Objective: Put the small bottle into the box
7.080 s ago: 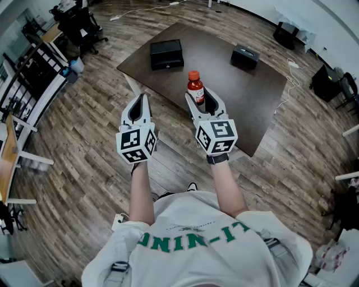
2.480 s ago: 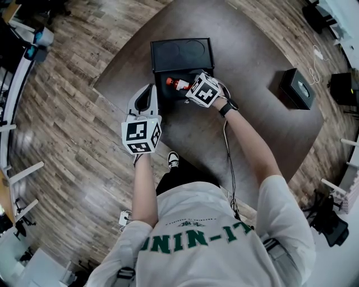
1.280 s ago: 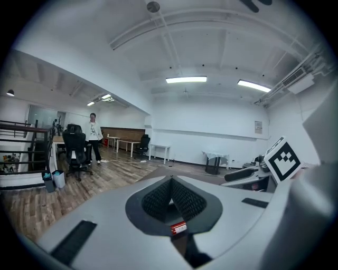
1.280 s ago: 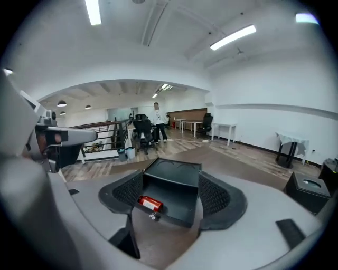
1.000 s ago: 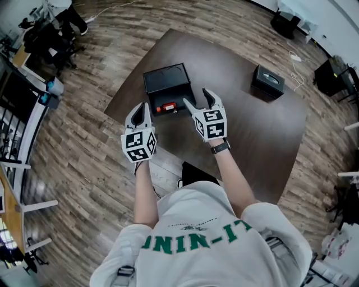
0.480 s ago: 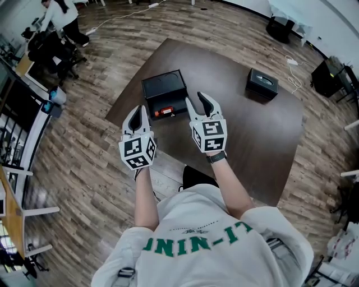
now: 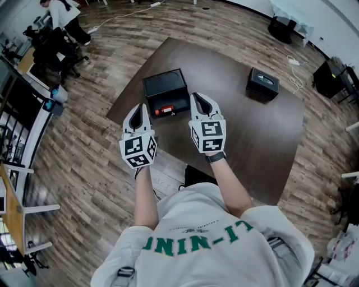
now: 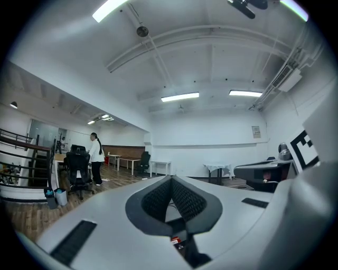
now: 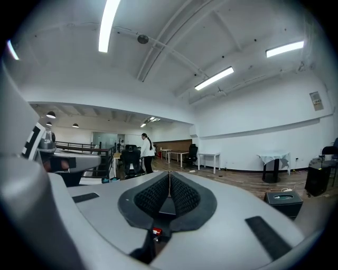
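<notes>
The small bottle (image 7: 165,110), red-capped with a red label, lies on its side in the near part of the open black box (image 7: 164,86) on the dark brown table (image 7: 241,126). My right gripper (image 7: 199,96) (image 9: 169,174) hovers just right of the box, raised and pointing level across the room; its jaws are shut with nothing between them. To the left of the box, over the table's near corner, my left gripper (image 7: 138,106) (image 8: 170,180) is held up and is shut and empty too. Neither gripper view shows the bottle.
A second, smaller black box (image 7: 262,83) (image 9: 284,199) sits at the table's far right. A person in white (image 7: 63,13) (image 8: 95,157) stands by office chairs and desks at the far left. Wooden floor surrounds the table; cables and black bags lie at the right.
My right gripper's jaws have gone from wide open to shut, with nothing in them. The bottle stays in the box. Both grippers hold roughly the same place.
</notes>
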### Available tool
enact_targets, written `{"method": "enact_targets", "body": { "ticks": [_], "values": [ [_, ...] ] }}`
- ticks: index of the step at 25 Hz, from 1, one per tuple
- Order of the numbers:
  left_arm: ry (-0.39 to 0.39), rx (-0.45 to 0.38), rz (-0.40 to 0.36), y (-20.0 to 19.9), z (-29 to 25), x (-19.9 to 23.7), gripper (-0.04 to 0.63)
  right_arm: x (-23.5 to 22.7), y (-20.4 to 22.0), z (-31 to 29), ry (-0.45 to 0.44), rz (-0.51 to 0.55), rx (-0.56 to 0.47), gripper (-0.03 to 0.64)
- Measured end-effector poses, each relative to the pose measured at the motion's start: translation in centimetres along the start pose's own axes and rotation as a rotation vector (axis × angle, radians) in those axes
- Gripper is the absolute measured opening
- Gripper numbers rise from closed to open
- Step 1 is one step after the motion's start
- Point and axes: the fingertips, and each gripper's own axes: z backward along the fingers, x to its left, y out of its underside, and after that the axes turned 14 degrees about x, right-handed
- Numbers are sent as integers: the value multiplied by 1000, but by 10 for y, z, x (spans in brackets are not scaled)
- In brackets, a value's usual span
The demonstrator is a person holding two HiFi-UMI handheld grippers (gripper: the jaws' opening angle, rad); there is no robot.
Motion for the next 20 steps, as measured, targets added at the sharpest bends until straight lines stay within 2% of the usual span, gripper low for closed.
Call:
{"method": "enact_targets", "body": {
  "ticks": [10,20],
  "values": [
    [-18,-4,11,-6,-10,11,12,1,-9,-14,-14,4,1,15],
    [-13,27,20,6,-32,21,12,5,-4,-36,-38,5,21,15]
  ]
}}
